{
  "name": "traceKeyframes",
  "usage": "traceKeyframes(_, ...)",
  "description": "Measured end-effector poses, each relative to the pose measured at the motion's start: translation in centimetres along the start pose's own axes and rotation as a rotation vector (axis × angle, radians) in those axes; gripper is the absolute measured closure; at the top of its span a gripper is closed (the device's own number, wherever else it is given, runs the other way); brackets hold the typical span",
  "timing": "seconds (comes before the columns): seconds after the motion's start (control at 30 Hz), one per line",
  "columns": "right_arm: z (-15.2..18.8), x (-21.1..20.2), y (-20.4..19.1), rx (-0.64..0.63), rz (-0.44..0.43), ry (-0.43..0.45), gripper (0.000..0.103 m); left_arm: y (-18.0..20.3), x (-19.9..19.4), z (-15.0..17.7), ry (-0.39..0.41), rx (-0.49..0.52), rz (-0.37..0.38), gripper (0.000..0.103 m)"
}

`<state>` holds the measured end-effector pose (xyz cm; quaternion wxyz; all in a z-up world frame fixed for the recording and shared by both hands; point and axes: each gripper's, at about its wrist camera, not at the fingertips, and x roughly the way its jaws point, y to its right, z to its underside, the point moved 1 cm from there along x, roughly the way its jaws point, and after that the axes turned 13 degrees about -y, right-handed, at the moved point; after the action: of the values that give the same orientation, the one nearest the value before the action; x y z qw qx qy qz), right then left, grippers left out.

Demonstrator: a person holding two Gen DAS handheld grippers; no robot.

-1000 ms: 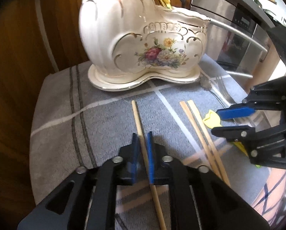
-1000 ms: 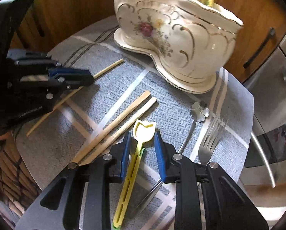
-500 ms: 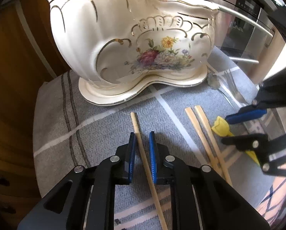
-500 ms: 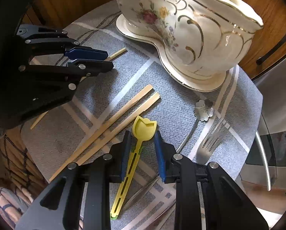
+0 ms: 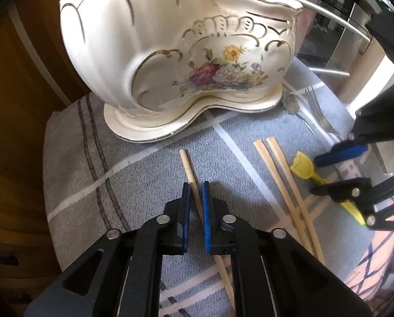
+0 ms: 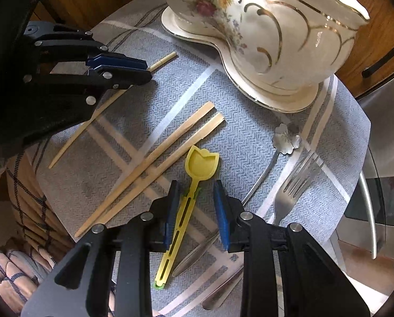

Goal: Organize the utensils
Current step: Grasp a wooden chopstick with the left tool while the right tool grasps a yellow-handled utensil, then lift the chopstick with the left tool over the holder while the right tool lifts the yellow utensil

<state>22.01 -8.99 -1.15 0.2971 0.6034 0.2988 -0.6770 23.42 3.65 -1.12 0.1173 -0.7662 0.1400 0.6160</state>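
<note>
There are no words or numbers to read here. The white holder (image 5: 170,52) has painted flowers, not letters. The oven (image 5: 337,8) has a little screen, too blurry to read.

left gripper (image 5: 195,185): jaws slightly apart, straddling single chopstick (image 5: 188,169) | chopstick pair (image 5: 281,174): right of it, on grey cloth (image 5: 144,179) | ceramic holder (image 5: 181,52): far | right gripper (image 5: 326,174): right edge, over yellow spoon (image 5: 301,167)
</note>
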Motion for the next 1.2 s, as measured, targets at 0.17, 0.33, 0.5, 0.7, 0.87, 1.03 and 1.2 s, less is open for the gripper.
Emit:
traceKeyframes(0.17, 0.9, 0.3, 0.2, 0.006, -0.012, 0.025, 0.093, -1.0, -0.1, 0.3, 0.021, -0.027, 0.028, 0.098)
traceKeyframes(0.33, 1.7, -2.2, 1.0, 0.048, -0.070, 0.125, 0.093, -1.5, -1.6, 1.0, 0.078, -0.048, 0.026, 0.098)
traceKeyframes(0.5, 2.5, -6.1, 1.9, 0.087, -0.142, 0.286, 0.094, -1.9, -5.8, 1.6, 0.196, -0.074, 0.023, 0.098)
traceKeyframes(0.7, 3.6, -9.9, 2.2, 0.089, -0.126, 0.434, 0.094, -1.9, -11.1, 1.6, 0.372, -0.133, 0.014, 0.098)
traceKeyframes(0.87, 3.8, -12.4, 3.2, 0.119, -0.149, 0.531, 0.094, -2.3, -14.8, 0.1, 0.458, -0.147, 0.031, 0.098)
traceKeyframes(1.03, 4.0, -14.7, 4.8, 0.137, -0.165, 0.602, 0.094, -2.0, -17.9, -1.2, 0.522, -0.125, 0.042, 0.098)
traceKeyframes(1.2, 3.1, -16.1, 5.8, 0.174, -0.174, 0.667, 0.094, -2.8, -20.1, -2.9, 0.599, -0.158, 0.065, 0.098)
